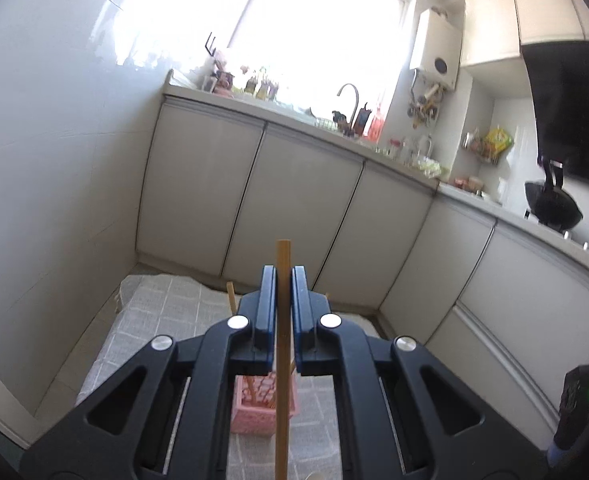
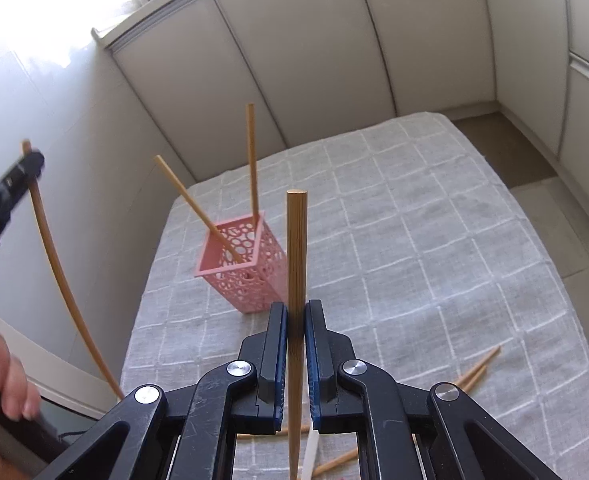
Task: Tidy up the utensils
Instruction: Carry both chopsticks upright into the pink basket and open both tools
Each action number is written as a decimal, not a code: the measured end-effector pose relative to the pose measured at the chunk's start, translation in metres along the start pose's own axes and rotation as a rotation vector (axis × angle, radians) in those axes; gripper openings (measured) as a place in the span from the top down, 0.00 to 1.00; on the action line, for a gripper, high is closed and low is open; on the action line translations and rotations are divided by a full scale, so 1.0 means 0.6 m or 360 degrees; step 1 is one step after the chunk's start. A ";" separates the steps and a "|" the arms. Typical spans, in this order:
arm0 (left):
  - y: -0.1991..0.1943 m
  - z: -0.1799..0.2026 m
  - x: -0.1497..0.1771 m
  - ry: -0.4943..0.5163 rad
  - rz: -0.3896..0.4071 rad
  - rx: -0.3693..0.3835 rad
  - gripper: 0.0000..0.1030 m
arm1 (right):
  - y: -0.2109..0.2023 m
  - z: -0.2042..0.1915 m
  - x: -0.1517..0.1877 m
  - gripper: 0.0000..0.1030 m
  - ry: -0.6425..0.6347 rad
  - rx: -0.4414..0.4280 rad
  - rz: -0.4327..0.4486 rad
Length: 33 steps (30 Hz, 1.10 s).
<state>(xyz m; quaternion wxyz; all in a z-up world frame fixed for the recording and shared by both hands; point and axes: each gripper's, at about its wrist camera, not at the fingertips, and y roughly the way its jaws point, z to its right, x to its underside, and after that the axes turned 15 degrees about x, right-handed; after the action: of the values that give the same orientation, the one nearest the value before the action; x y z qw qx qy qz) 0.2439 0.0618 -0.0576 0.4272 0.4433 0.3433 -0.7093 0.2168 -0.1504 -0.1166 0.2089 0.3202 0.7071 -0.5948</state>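
My left gripper [image 1: 282,280] is shut on a wooden chopstick [image 1: 282,356] held upright above the pink perforated utensil holder [image 1: 262,412]. In the right wrist view the left gripper [image 2: 30,162] shows at the left edge, still holding its chopstick [image 2: 60,276]. My right gripper [image 2: 295,312] is shut on another upright chopstick [image 2: 296,248], just in front of the holder [image 2: 250,268]. Two chopsticks [image 2: 252,160] stand in the holder, one leaning left. Loose chopsticks [image 2: 476,372] lie on the cloth at the lower right.
The holder stands on a table with a grey checked cloth [image 2: 414,220]. Beige kitchen cabinets [image 1: 294,184] run behind and to the right, with a sink tap [image 1: 350,96] and a wok [image 1: 554,204] on the counter. A white wall [image 1: 54,160] is at the left.
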 end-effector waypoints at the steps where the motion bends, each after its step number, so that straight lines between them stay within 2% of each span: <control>1: 0.001 -0.008 -0.003 -0.0025 0.0064 0.0016 0.92 | -0.001 -0.007 -0.008 0.92 -0.0029 0.0004 0.0023; 5: 0.017 -0.033 -0.009 -0.0073 0.0251 0.0013 0.92 | -0.019 -0.026 -0.054 0.92 -0.0115 0.0004 0.0184; 9: 0.014 -0.057 -0.020 -0.0121 0.0429 -0.0021 0.92 | -0.033 -0.043 -0.110 0.92 -0.0110 -0.0044 0.0383; 12: 0.029 -0.066 -0.018 -0.0130 0.0486 -0.0043 0.92 | -0.034 -0.056 -0.142 0.92 -0.0053 -0.0088 0.0525; 17: 0.041 -0.061 0.003 -0.0010 0.0526 -0.0058 0.92 | -0.007 -0.072 -0.155 0.92 0.0038 -0.0158 0.0687; 19: 0.046 -0.065 0.009 0.0003 0.0547 -0.0051 0.92 | 0.016 -0.079 -0.153 0.92 0.0054 -0.0190 0.0714; 24: 0.073 -0.071 0.014 0.0070 0.0525 -0.0035 0.92 | 0.079 -0.091 -0.145 0.92 0.0037 -0.0162 0.0701; 33: 0.096 -0.093 0.042 0.0085 0.0409 0.0002 0.92 | 0.161 -0.102 -0.126 0.92 -0.0029 -0.0159 0.0613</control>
<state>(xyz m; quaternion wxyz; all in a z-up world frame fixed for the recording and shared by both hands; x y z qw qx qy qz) 0.3088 0.0794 -0.1080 0.5049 0.5027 0.2945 -0.6369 0.3435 -0.0976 -0.1211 0.3409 0.4334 0.6595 -0.5110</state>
